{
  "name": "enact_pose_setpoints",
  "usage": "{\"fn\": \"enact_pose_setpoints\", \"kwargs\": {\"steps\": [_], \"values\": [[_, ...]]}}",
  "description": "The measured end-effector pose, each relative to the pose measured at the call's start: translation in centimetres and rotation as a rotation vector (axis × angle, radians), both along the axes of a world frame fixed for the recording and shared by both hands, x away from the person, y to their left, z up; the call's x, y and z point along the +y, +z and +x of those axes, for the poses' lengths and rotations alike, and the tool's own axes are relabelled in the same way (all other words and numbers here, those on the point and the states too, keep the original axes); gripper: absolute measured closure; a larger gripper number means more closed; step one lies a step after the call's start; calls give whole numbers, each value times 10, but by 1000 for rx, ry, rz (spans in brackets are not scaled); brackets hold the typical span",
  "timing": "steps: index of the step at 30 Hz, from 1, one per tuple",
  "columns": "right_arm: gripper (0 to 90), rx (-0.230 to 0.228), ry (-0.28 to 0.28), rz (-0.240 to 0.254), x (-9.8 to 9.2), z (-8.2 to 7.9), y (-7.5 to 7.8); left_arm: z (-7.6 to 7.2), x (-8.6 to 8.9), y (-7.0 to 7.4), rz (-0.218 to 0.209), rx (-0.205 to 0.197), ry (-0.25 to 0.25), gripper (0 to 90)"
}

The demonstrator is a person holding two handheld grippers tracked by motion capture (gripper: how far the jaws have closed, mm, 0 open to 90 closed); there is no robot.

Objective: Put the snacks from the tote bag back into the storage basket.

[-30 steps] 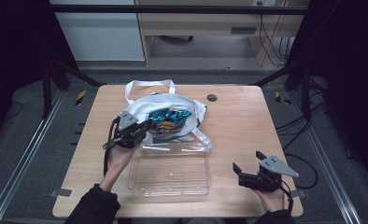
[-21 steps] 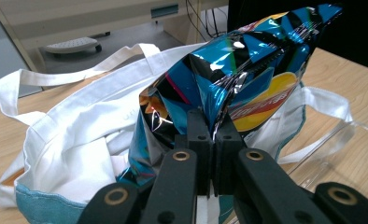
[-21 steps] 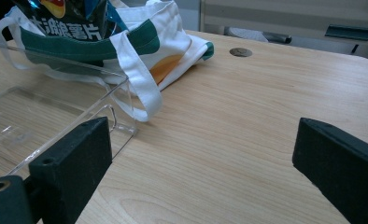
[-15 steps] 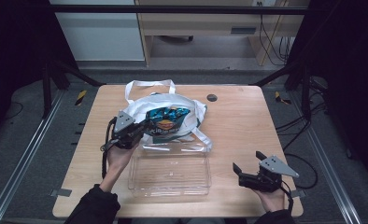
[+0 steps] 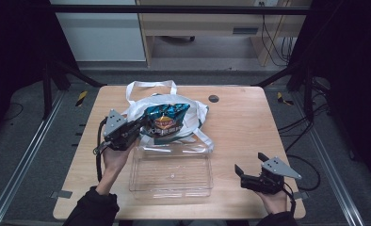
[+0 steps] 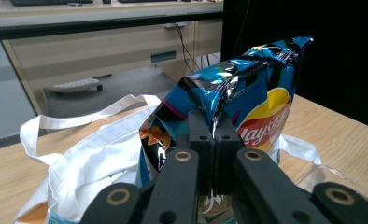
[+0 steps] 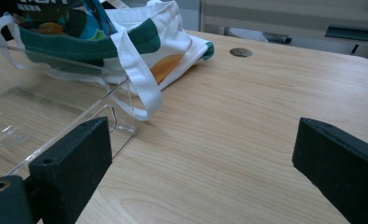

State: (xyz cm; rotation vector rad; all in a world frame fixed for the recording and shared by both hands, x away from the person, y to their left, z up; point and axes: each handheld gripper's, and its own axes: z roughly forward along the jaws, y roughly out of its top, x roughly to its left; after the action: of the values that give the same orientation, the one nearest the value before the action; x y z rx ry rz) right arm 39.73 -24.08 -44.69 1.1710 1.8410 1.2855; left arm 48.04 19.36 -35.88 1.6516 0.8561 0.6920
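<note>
Left tool [image 6: 214, 154], jaws pressed together on a fold of the chip bag [image 6: 247, 98], holds the bag upright above the tote [image 6: 93, 158] w/ its top corner lifted clear. In the high view the left tool [image 5: 135, 128] sits at the bag's left edge, the bag [image 5: 167, 120] partly over the tote's [image 5: 193, 110] mouth and just behind the clear tray [image 5: 172, 172]. The pinch on a side crease, not the body, likely keeps the chips from being crushed and lets the bag hang free as it comes out of the fabric.

Right tool [image 5: 249, 178], jaws wide apart and holding nothing, rests low near the counter's front right corner, well apart from the tray; it appears parked out of the way, ready to help if needed. From the right tool's own camera, its jaws frame bare counter [image 7: 247, 121], w/ the tray's corner [image 7: 102, 116] and a white tote strap [image 7: 135, 79] draped against the tray wall.

The tray lies empty, directly in front of the person, between both hands — prob. the destination for the bag. A small dark disc [image 5: 213, 98] sits in the counter beyond the tote.
</note>
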Motion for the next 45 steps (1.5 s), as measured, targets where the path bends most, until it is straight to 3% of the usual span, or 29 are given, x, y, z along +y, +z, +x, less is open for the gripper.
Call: {"fn": "enact_pose_setpoints", "kwargs": {"steps": [12,21,35,45], "values": [[50,-2,0,-1,0,0,0,-18,2,22,-60,-88,-26,897],[50,-2,1,0,0,0,0,-31,4,37,-132,-115,-60,897],[50,0,-1,8,-1,0,0,-54,0,57,-181,-159,-124,897],[50,-3,-4,9,-1,-1,0,-66,1,66,-181,-189,-148,897]]}}
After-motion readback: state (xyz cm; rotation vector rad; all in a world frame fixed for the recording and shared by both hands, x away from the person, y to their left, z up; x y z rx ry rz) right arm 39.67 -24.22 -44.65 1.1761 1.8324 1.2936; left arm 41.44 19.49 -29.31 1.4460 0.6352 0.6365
